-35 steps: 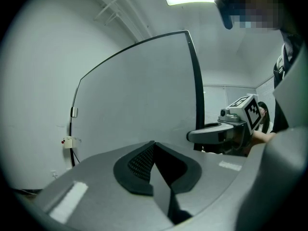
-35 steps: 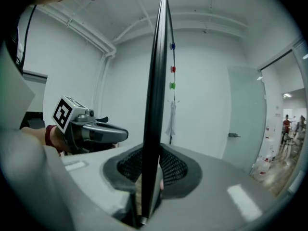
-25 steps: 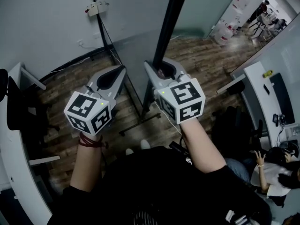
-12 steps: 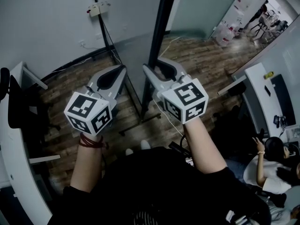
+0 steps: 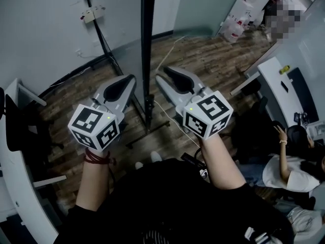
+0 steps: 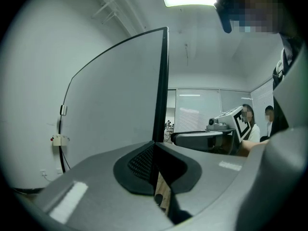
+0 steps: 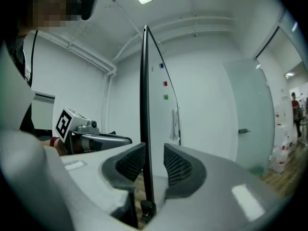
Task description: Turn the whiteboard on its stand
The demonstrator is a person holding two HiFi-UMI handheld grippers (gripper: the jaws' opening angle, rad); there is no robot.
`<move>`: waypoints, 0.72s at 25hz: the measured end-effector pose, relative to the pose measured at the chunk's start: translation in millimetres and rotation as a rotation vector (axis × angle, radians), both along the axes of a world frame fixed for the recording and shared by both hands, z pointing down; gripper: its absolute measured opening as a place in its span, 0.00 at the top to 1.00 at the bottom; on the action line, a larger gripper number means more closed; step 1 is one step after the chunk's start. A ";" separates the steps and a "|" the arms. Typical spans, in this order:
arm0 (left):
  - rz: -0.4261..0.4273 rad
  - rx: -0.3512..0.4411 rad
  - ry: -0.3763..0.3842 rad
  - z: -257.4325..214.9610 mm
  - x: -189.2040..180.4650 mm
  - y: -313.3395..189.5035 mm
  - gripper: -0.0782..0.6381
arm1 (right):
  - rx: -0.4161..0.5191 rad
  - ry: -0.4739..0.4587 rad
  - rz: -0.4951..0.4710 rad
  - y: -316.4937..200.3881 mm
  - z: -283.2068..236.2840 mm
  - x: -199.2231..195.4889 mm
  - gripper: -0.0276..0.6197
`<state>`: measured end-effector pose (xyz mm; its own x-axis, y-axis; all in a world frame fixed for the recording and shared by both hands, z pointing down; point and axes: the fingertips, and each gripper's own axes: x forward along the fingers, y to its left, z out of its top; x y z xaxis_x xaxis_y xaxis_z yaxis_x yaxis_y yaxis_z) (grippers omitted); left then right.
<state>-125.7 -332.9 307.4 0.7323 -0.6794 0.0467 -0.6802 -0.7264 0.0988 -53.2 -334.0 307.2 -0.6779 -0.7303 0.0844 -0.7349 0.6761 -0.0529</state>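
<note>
Whiteboard (image 5: 148,44) stands edge-on in the head view, a thin black line between the two claws. The left claw (image 5: 131,78) is just to its left and the right claw (image 5: 165,74) just to its right. Below the claw tips the stand (image 5: 157,129) spreads its foot on the wooden floor (image 5: 213,60). A seated person (image 5: 294,161) is well off to the right of the right claw. Only this view shows the foot, the floor and both marker cubes from above.

From the left gripper view, the left claw (image 6: 154,144) has its pads meeting at the tips, with nothing between them. The whiteboard (image 6: 115,100) rises just beyond the tips, its plain face spreading to the left. Further left a cable and a small wall box (image 6: 57,139) show. The right claw's marker cube (image 6: 240,121) sits off to the right.

From the right gripper view, the right claw (image 7: 154,150) has its jaws a little apart. The whiteboard's black edge (image 7: 145,90) runs down through the gap, hard against the left pad and clear of the right one. Whether it lies within the pads or just beyond them I cannot tell. Only here do small coloured magnets (image 7: 165,83) show on the board's face, and a door (image 7: 245,129) to the right.
</note>
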 end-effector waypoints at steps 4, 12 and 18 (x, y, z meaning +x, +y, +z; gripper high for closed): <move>0.039 0.013 -0.015 -1.8 26.0 6.4 0.88 | -0.009 -0.009 0.021 9.0 3.7 21.0 0.86; 0.079 0.015 -0.016 -2.8 39.7 12.5 0.88 | 0.002 0.030 0.026 22.4 5.1 19.6 0.95; 0.073 0.015 0.008 -6.8 42.3 13.6 0.88 | 0.005 0.019 0.026 23.7 2.4 22.3 0.95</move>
<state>-83.4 -319.3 300.6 0.7799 -0.6251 0.0309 -0.6249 -0.7752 0.0925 -30.9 -310.2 309.6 -0.6570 -0.7481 0.0931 -0.7531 0.6570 -0.0354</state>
